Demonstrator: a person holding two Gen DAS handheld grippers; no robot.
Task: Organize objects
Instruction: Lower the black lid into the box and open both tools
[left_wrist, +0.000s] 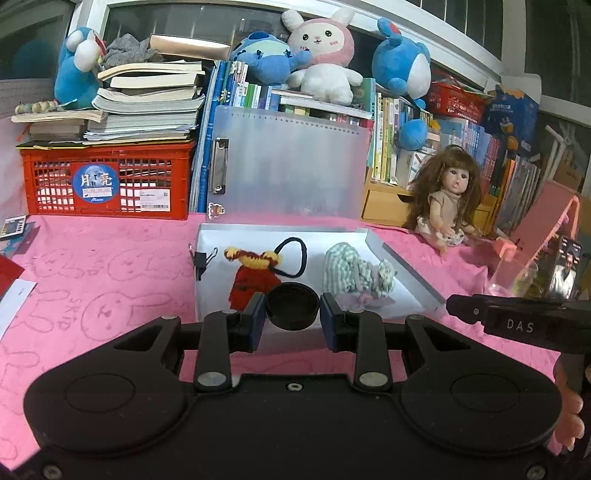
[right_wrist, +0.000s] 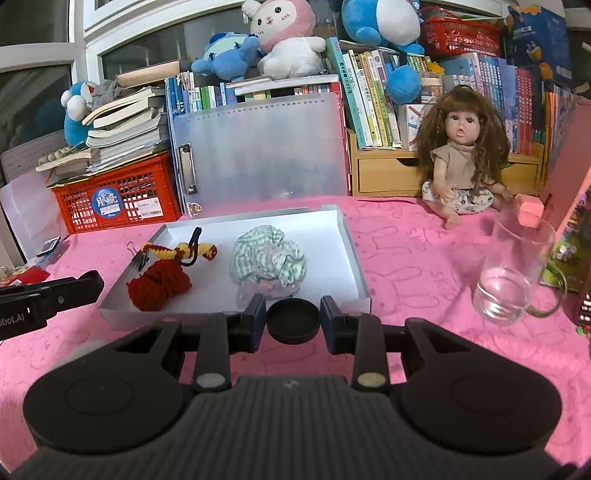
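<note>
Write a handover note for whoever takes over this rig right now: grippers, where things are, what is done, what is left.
Left gripper: shut on a black cap, over the tray's near edge.
Right gripper: shut on a second black cap, just short of the tray.
In the tray: knitted toy, checked cloth.
Done: those two look placed.
Left: probably both caps to set down; glass mug stands outside.

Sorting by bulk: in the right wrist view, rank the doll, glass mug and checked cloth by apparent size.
1. doll
2. glass mug, though it sits nearer the camera, so unsure
3. checked cloth, looking close to the mug
</note>
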